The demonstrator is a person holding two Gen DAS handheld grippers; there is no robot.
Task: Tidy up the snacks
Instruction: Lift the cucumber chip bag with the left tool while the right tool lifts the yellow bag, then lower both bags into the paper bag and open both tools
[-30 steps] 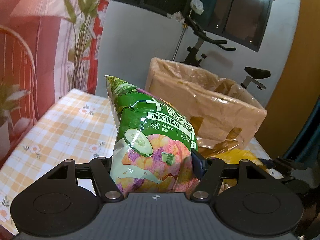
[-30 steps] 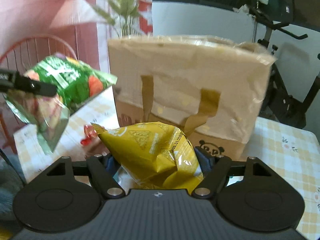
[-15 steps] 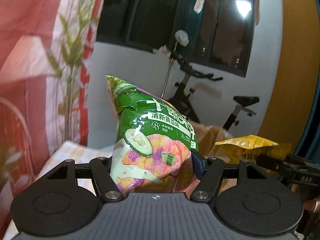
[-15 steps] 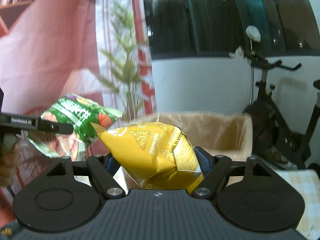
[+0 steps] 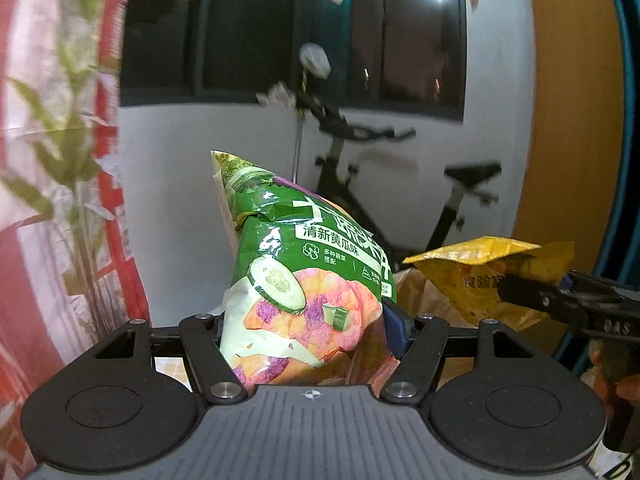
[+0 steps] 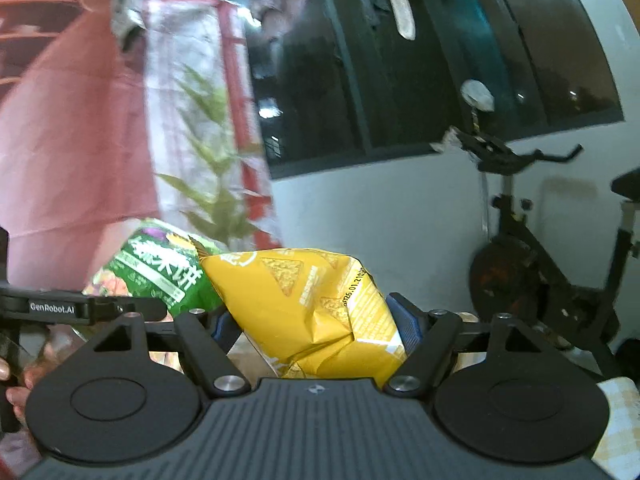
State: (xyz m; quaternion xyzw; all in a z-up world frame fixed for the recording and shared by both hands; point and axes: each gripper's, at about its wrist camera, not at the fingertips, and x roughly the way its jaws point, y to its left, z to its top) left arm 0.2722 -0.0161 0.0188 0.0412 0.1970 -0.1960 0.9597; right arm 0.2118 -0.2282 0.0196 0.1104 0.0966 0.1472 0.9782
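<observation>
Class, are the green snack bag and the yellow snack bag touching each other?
Apart. The left wrist view shows open background between the green snack bag in the left gripper and the yellow snack bag in the right gripper.

A home: exercise bike, floral curtain, dark window.

- The green bag between the left gripper's jaws is showing glossy, crinkled plastic film.
- The yellow bag between the right gripper's jaws is shining too, creased.
- Both grippers are looking like matt black plastic, with ribbed bodies and bright metal screws.
- Beyond the jaws, the brown bag is looking like wrinkled paper under clear film.
</observation>
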